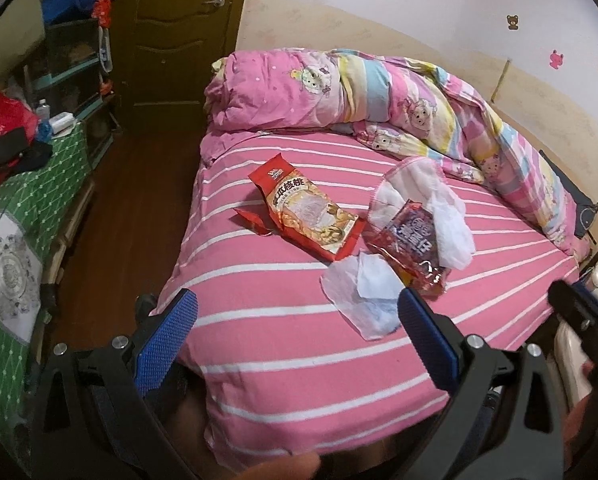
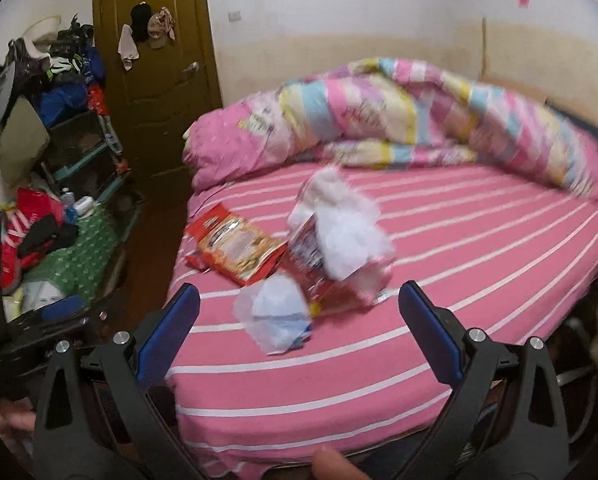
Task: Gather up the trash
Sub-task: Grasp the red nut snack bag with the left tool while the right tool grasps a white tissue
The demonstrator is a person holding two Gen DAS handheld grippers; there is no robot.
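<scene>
Trash lies in the middle of a pink striped bed (image 1: 283,344). A red and yellow snack bag (image 1: 307,210) lies flat, with a dark red wrapper (image 1: 411,244) to its right. A white crumpled tissue (image 1: 451,220) rests on that wrapper, and a flat white tissue (image 1: 363,300) lies nearest me. My left gripper (image 1: 295,324) is open above the bed's near edge, with nothing between its blue pads. The right wrist view is blurred: snack bag (image 2: 235,246), wrapper (image 2: 311,264), flat tissue (image 2: 275,316). My right gripper (image 2: 299,312) is open and empty in front of them.
A rolled pink patterned duvet (image 1: 379,100) lies along the bed's far side by the wall. A green-covered table (image 1: 39,200) with clothes stands left, across a strip of wooden floor (image 1: 139,200). A brown door (image 1: 179,40) and cluttered shelves (image 1: 71,60) are behind.
</scene>
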